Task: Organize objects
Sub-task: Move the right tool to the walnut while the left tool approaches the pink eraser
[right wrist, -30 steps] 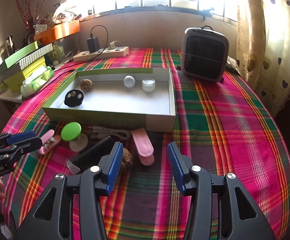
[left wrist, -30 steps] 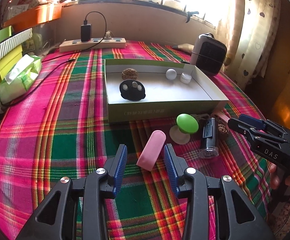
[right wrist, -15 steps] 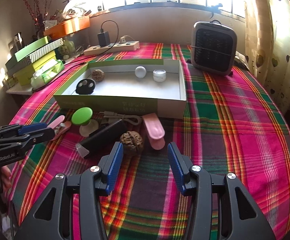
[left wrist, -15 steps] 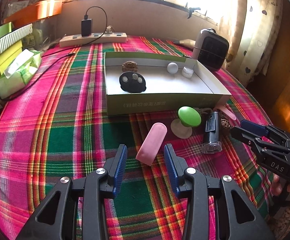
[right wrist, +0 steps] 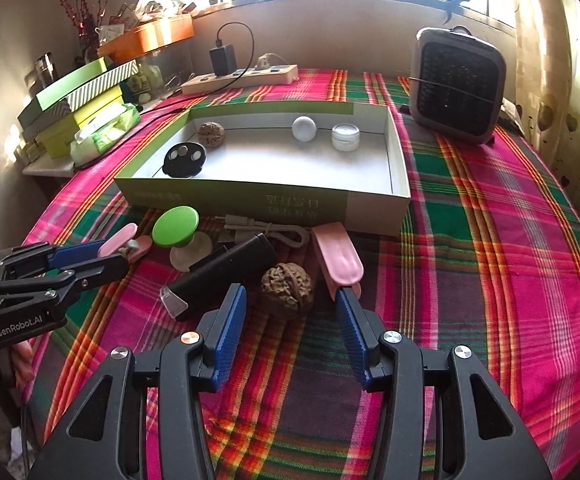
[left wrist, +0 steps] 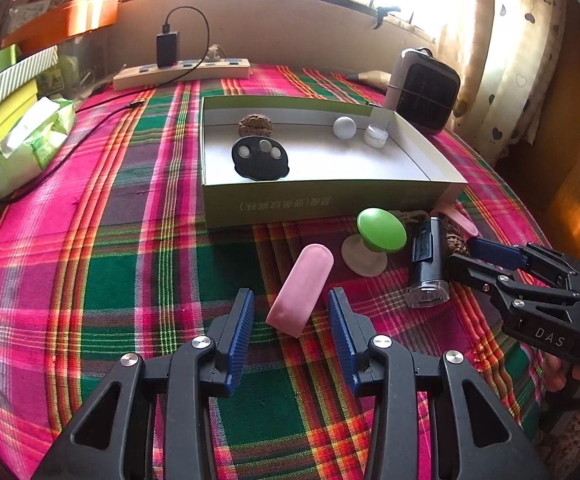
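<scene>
A shallow green-and-white box point(left wrist: 322, 202) point(right wrist: 394, 176) sits mid-table holding a walnut, a black disc, a white ball and a small jar. In front of it lie a pink oblong case point(left wrist: 301, 289), a green-topped knob point(left wrist: 381, 229) point(right wrist: 175, 221), a black cylinder point(left wrist: 428, 262) point(right wrist: 226, 266), a loose walnut point(right wrist: 287, 285) and a pink clip point(right wrist: 338, 258). My left gripper point(left wrist: 291, 312) is open, its fingers either side of the pink case's near end. My right gripper point(right wrist: 289, 312) is open, straddling the loose walnut.
A small heater point(right wrist: 460, 84) stands at the back right. A power strip with charger point(left wrist: 182, 70) lies along the back wall. Stacked boxes and a tissue pack point(left wrist: 30, 144) crowd the left edge. A white cable point(right wrist: 266, 232) lies by the box front.
Both grippers have moved forward and lower. The left fingers now flank the pink case; the right fingers now flank the loose walnut. Both stay open.
</scene>
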The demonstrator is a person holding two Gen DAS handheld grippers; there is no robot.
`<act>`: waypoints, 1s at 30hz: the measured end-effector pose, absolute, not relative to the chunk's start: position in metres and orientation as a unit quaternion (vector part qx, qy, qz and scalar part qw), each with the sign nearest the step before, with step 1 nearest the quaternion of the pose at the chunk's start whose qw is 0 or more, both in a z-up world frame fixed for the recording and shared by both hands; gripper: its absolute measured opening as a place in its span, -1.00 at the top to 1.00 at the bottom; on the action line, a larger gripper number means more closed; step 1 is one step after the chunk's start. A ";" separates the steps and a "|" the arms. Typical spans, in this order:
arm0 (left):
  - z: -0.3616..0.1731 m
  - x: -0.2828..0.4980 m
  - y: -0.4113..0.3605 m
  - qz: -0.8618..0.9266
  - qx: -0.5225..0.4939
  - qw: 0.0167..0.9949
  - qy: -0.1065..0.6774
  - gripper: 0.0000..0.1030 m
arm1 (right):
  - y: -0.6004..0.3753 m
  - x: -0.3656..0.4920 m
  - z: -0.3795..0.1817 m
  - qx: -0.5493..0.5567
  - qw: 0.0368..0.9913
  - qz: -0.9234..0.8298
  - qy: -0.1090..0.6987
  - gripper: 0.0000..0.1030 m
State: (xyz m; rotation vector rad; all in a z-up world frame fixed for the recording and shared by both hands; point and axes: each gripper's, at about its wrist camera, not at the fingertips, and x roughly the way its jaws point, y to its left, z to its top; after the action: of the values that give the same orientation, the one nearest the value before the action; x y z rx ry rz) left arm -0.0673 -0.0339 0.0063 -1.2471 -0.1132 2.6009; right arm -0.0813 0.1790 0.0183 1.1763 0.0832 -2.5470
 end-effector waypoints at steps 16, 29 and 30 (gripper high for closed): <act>0.006 -0.071 -0.032 0.896 -0.425 0.125 -0.034 0.29 | 0.173 -0.090 0.016 0.422 0.162 -0.890 0.059 0.28; 0.005 -0.074 -0.031 0.898 -0.425 0.112 -0.028 0.49 | 0.171 -0.088 0.015 0.424 0.158 -0.890 0.064 0.43; 0.005 -0.074 -0.031 0.898 -0.425 0.111 -0.028 0.55 | 0.171 -0.088 0.015 0.424 0.157 -0.890 0.065 0.43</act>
State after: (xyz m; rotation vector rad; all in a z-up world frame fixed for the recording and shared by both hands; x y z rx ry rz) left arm -0.0737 -0.0310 0.0052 -1.2475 -0.0831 2.6370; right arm -0.0884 0.1713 0.0149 1.2118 0.1846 -2.5459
